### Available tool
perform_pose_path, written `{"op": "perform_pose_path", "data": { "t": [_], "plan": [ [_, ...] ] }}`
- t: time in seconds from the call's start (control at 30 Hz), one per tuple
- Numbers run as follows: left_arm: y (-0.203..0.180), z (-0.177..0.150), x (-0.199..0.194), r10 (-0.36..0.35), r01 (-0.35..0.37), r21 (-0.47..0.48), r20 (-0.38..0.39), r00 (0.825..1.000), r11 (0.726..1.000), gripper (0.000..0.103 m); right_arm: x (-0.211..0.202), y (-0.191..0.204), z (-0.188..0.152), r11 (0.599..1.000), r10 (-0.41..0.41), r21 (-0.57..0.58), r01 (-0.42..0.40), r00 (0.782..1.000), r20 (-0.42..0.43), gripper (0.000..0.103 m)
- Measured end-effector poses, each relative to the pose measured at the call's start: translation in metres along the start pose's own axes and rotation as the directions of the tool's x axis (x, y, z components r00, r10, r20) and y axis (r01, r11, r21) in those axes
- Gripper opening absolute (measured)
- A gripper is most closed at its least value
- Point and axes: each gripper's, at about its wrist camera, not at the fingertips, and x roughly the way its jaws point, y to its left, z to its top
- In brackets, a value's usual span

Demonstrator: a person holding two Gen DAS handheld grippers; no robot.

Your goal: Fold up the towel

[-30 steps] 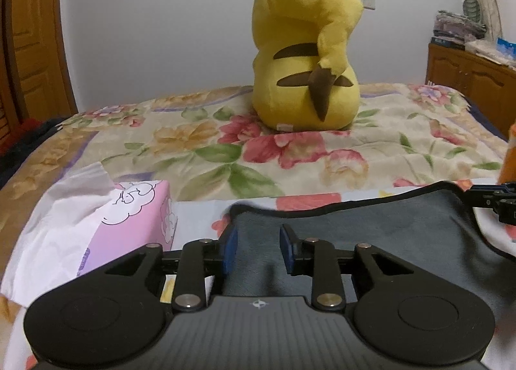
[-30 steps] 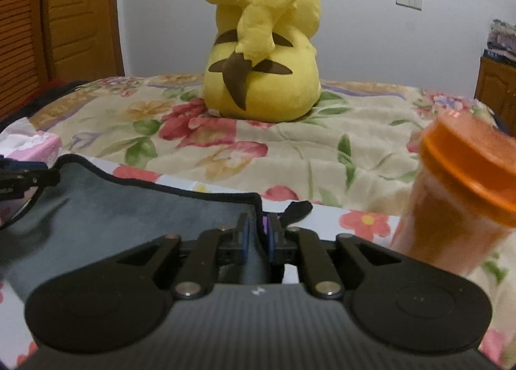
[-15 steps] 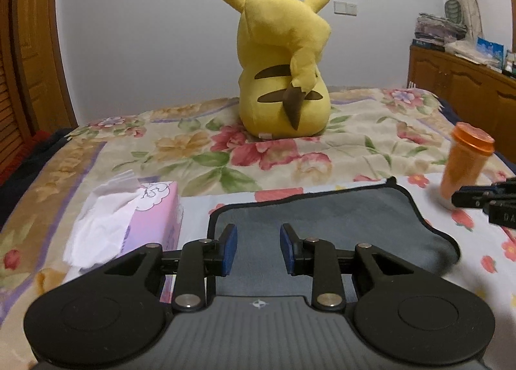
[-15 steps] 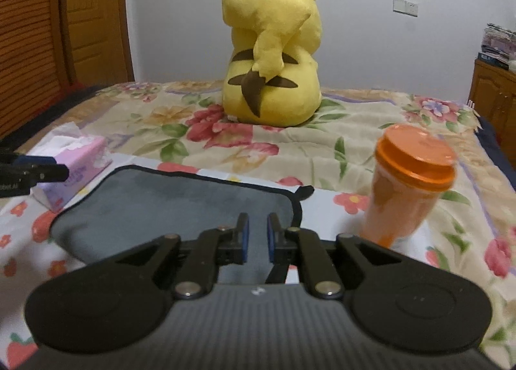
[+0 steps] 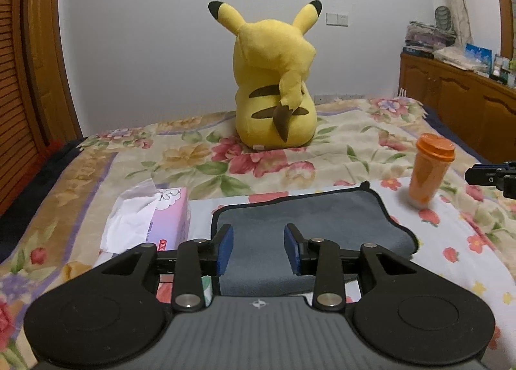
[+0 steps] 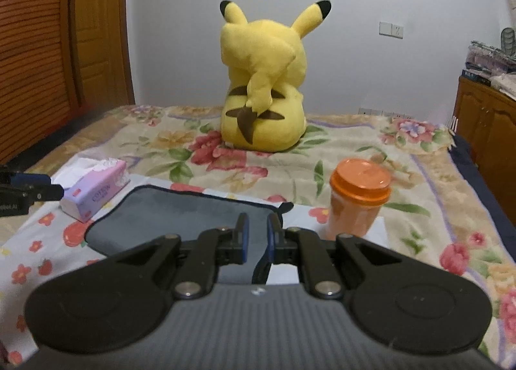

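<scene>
one soft grey towel [image 5: 309,218], black-edged and folded into a rounded rectangle, is lying flat on the floral bedspread [image 5: 322,150], between a pink tissue box [image 5: 167,215] and a ribbed orange cup [image 5: 429,173]. both grippers are hovering level over its near edge: left gripper [image 5: 258,249] spread wide and empty, right gripper [image 6: 257,234] parted narrowly, gripping nothing.

Folded grey towel w/ black trim [image 5: 309,218] lies mid-bed. Left side is blocked by pink cardboard tissue box [image 5: 167,215], just beside towel's edge. Right side: orange plastic lidded cup [image 6: 358,199] stands upright near towel's corner, narrow gap betw. them. Beyond, open floral bedspread [image 5: 200,160] up to yellow plush toy [image 6: 264,80], well apart from towel.
</scene>
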Motion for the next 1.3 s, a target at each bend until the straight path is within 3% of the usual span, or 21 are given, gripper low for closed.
{"op": "perform_pose_path", "data": {
  "t": [0.7, 0.73, 0.77, 0.83, 0.97, 1.17, 1.3],
  "plan": [
    [-0.003, 0.004, -0.093, 0.036, -0.036, -0.002, 0.070, 0.997, 0.999, 0.072, -0.070, 0.008, -0.002, 0.999, 0.001, 0.033, -0.003, 0.998, 0.056, 0.016],
    [-0.003, 0.004, -0.096, 0.036, -0.036, -0.003, 0.073, 0.997, 0.999, 0.076, -0.073, 0.008, -0.002, 1.000, -0.002, 0.031, 0.000, 0.998, 0.057, 0.020],
    [-0.003, 0.004, -0.101, 0.037, -0.037, -0.003, 0.080, 0.996, 0.999, 0.079, -0.076, 0.009, -0.002, 1.000, -0.007, 0.030, 0.005, 0.998, 0.058, 0.040],
    [-0.003, 0.003, -0.108, 0.036, -0.036, -0.006, 0.095, 0.995, 0.999, 0.082, -0.083, 0.010, -0.002, 0.999, -0.019, 0.035, 0.016, 0.997, 0.071, 0.063],
    [-0.002, -0.003, -0.123, 0.037, -0.034, -0.030, 0.113, 0.993, 0.999, 0.095, -0.097, 0.013, -0.002, 0.998, -0.044, 0.049, 0.040, 0.995, 0.085, 0.076],
    [-0.004, -0.008, -0.146, 0.049, -0.045, -0.036, 0.145, 0.988, 0.998, 0.103, -0.117, 0.018, -0.002, 0.997, -0.059, 0.059, 0.053, 0.991, 0.121, 0.103],
    [-0.004, -0.009, -0.160, 0.044, -0.037, -0.043, 0.161, 0.986, 0.998, 0.103, -0.125, 0.020, -0.003, 0.997, -0.055, 0.067, 0.047, 0.991, 0.124, 0.103]
  ]
}}
